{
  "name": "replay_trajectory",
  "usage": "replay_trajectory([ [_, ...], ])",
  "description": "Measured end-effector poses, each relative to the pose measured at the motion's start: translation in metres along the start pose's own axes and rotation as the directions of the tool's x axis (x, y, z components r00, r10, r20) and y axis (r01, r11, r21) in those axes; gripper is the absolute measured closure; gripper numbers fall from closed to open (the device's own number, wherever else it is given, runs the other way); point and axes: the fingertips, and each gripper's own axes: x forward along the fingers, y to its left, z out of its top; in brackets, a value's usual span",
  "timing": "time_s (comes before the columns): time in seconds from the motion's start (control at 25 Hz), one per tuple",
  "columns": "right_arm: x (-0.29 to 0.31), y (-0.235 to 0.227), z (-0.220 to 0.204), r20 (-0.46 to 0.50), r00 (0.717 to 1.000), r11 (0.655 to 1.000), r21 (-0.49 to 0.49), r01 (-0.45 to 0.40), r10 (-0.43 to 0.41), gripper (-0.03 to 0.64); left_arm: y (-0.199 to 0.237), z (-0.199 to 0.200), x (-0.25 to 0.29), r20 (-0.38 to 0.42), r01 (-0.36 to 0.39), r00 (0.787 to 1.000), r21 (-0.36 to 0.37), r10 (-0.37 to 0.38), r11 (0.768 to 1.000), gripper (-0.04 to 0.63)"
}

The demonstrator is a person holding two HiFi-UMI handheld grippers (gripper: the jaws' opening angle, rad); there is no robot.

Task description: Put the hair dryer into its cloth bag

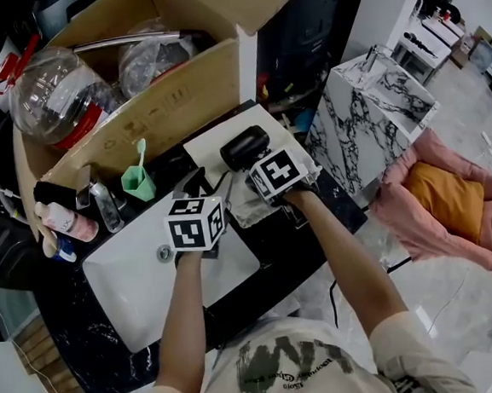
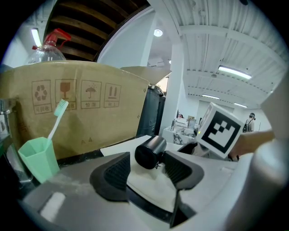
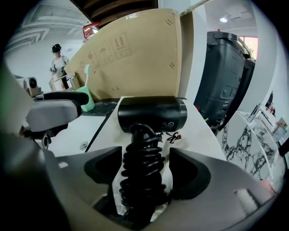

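Hair dryer [image 3: 152,113] lies on cloth bag [image 1: 203,148], at 12 o'clock from right gripper [image 3: 144,169]. Right jaws spread, straddling cord-wrapped handle [image 3: 142,149], not clamping. Left gripper [image 2: 146,171] released, empty. Risk: pads close on springy coils only; dryer slips, slides toward sink [image 1: 125,279] at 7 o'clock.
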Motion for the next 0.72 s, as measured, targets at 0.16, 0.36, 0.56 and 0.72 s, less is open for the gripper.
replay_trajectory([
  [0.16,0.0057,0.0011,-0.0061,-0.039,0.999,1.0,-0.009,-0.001,0.0,0.297,-0.0011,-0.0022,0.0013,-0.007,0.004,1.0,0.0,-0.004,1.0,0.356],
  [0.36,0.007,0.0005,-0.0054,-0.046,0.999,1.0,-0.016,-0.018,0.017,0.31,-0.0019,-0.0033,0.0022,-0.012,0.006,1.0,-0.005,-0.007,1.0,0.356],
  [0.56,0.0064,0.0022,-0.0036,-0.043,0.999,0.998,-0.054,-0.022,0.02,0.357,-0.0069,-0.0045,0.001,-0.017,0.014,1.0,-0.003,-0.014,1.0,0.356],
  [0.72,0.0003,-0.0004,-0.0017,-0.022,1.0,1.0,-0.02,-0.014,0.013,0.36,-0.0083,-0.0028,-0.0024,-0.014,0.014,1.0,0.002,-0.014,1.0,0.356],
])
